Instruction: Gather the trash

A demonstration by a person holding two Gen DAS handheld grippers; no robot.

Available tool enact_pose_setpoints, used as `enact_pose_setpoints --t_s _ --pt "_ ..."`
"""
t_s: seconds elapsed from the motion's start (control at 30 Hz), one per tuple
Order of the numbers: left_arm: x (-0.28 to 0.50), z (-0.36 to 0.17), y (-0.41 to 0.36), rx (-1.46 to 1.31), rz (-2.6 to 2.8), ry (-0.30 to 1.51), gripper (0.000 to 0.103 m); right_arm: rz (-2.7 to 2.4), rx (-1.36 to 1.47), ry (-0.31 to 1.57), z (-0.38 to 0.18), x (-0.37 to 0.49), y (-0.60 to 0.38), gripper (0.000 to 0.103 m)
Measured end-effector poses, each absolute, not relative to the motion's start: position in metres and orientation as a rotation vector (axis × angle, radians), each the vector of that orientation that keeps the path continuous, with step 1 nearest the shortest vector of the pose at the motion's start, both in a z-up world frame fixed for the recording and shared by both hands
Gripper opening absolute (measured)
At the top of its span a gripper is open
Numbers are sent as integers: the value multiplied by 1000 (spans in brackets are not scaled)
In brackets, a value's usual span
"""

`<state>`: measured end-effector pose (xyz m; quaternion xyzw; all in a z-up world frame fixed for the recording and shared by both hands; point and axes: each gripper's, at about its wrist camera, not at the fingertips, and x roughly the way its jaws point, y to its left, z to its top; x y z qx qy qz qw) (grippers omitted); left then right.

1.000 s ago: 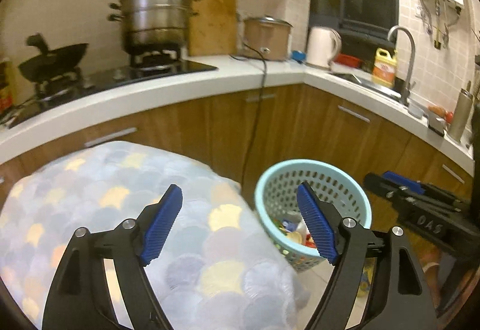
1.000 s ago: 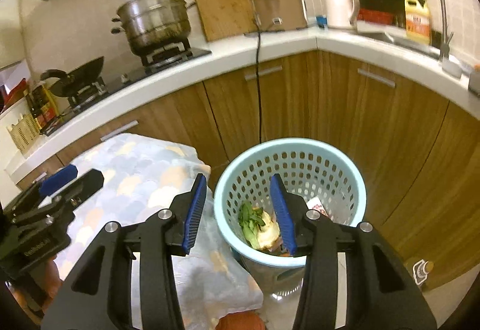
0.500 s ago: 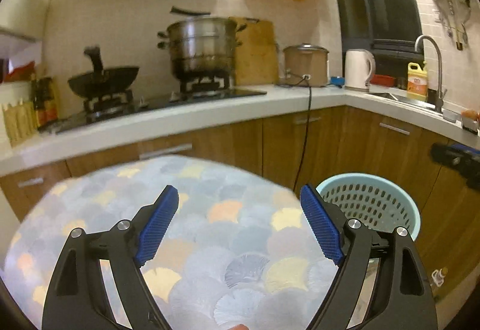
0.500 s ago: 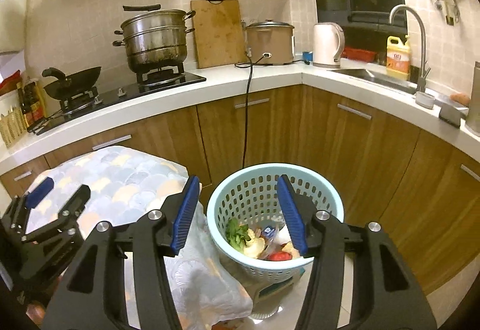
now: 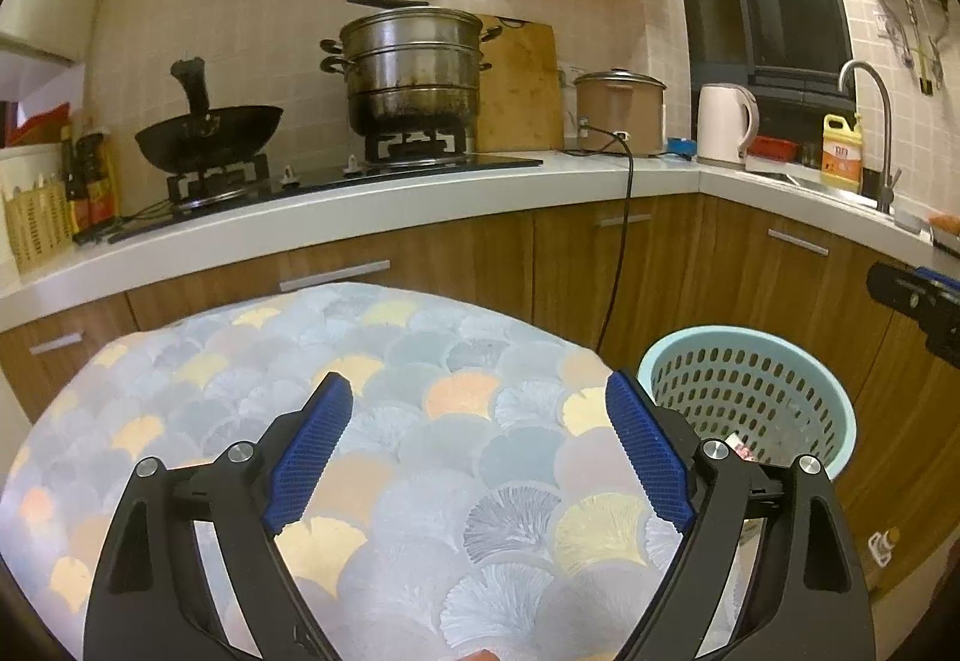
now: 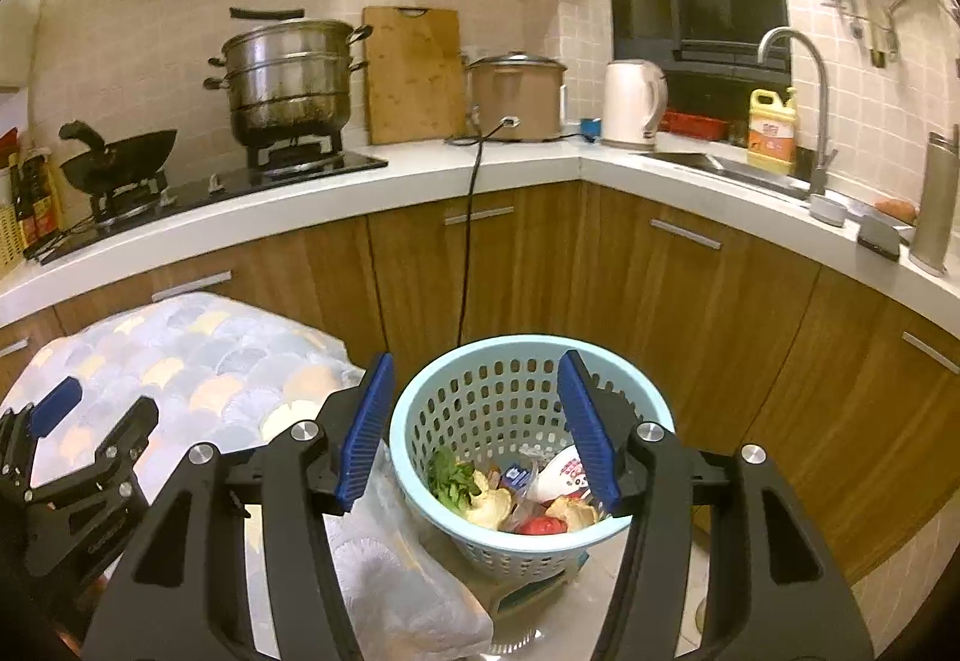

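A long white counter (image 6: 420, 181) over brown wooden cabinets (image 6: 690, 313) wraps around the kitchen corner, carrying a black hob with a stacked steel steamer pot (image 6: 288, 78) and a black wok (image 6: 120, 159), a wooden cutting board (image 6: 414, 72) leaning on the tiled wall, a brown rice cooker (image 6: 516, 96) with its cord hanging down the cabinet front, a white kettle (image 6: 633, 102) and a yellow detergent bottle (image 6: 771, 129) beside the sink tap. In front of the cabinets stands a table under a fan-patterned cloth (image 5: 420, 421), its surface bare where it shows. Just beside the table's right edge, on the floor, sits the light-blue perforated trash basket (image 6: 636, 409), holding green leaves, peelings, something red and crumpled wrappers (image 6: 510, 493). The left gripper (image 5: 474, 445) hovers over the cloth with its blue-padded jaws spread wide and opening further, nothing between them. The right gripper (image 6: 480, 427) points down at the basket, its jaws also opening and empty, framing the basket's mouth without touching the rim.
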<state>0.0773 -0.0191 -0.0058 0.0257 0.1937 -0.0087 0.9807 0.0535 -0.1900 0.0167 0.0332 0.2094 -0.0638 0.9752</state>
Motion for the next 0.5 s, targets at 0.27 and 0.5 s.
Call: enact_pose_setpoints --t_s 0.27,0.5 --pt "78 -8 -20 58 -25 400 87 -142 78 427 14 55 -191 53" --pt "78 -10 -18 49 -21 407 87 -143 64 434 13 55 -190 55"
